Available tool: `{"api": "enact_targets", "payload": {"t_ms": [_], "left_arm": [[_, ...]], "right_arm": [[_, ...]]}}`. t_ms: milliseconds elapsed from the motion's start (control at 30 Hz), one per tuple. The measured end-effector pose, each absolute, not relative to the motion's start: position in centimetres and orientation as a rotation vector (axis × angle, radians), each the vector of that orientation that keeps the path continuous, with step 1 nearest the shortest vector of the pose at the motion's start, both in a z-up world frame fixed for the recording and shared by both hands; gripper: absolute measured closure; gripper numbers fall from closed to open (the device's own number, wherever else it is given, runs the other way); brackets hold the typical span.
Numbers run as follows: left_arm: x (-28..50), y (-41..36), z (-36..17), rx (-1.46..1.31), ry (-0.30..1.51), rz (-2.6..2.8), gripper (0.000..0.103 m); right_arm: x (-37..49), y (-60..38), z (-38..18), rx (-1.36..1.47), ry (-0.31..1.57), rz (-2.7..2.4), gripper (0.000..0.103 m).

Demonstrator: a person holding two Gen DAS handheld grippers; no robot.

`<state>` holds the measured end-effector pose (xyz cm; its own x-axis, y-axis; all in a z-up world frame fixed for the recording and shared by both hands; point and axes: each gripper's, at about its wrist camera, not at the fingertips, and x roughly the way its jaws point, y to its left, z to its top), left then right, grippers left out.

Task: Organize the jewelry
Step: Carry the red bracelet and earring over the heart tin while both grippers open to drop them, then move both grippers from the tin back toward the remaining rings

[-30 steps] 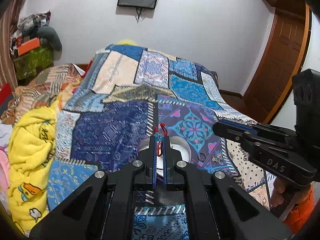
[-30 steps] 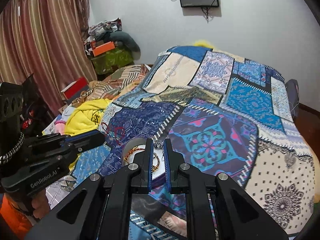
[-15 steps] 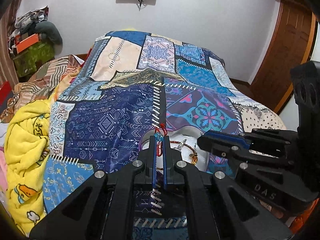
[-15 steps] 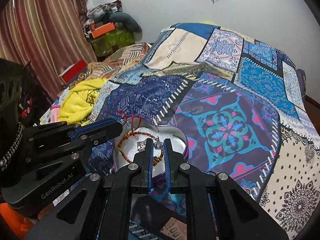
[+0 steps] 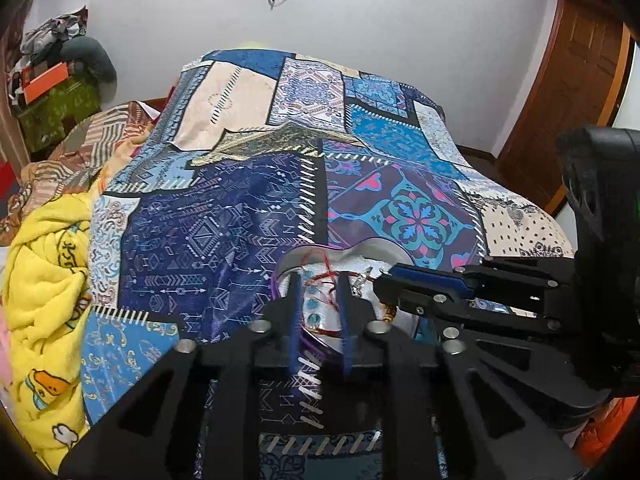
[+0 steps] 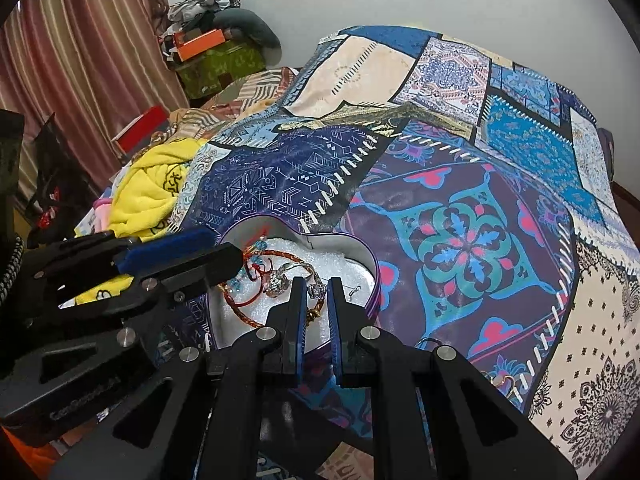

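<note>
Both tools — left [image 5: 319, 280], right [image 6: 317, 286] — gape over the heart-shaped box [image 6: 362, 258], lobes pointing away.

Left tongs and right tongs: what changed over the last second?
Both tongs came down over the heart-shaped box. The left tongs opened, letting go of the red cord bracelet, which now lies in the box. The right tongs opened slightly around the silver ring. The box stayed on the quilt.
</note>
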<state>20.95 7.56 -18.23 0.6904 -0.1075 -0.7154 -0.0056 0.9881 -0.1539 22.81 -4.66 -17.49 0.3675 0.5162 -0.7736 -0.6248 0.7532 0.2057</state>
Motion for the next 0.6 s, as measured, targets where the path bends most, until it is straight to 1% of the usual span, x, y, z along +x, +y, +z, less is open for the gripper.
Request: {"api": "enact_targets", "payload": {"t_ms": [33,133,200,233,300,367,600], "left_arm": [[20.9,7.7,-18.1,-0.148,0.804,-0.046,0.070],[20.7,8.1,-17.8,-0.156,0.794,-0.024,0.070],[20.5,8.5,-17.5,-0.166,0.787,-0.014,0.070],[20.5,8.7,-17.2,-0.170,0.783,-0.009,0.069],[20.2,9.1,-16.8,-0.178,0.774,0.000,0.069],[20.0,9.2,-16.3,-0.182,0.765,0.007,0.069],[19.1,9.1,-15.0,-0.183,0.745,0.016,0.069]], "right_arm": [[22.8,-4.7,-17.5,-0.128,0.944,0.735,0.093],[22.7,-4.8,-17.2,-0.129,0.943,0.735,0.089],[22.4,-5.0,-16.9,-0.130,0.933,0.733,0.081],[22.3,-5.1,-16.7,-0.131,0.927,0.730,0.079],[22.1,-5.2,-16.3,-0.137,0.911,0.719,0.068],[21.8,-5.6,-15.8,-0.140,0.891,0.708,0.063],[21.1,-7.2,-13.9,-0.124,0.848,0.682,0.063]]}}
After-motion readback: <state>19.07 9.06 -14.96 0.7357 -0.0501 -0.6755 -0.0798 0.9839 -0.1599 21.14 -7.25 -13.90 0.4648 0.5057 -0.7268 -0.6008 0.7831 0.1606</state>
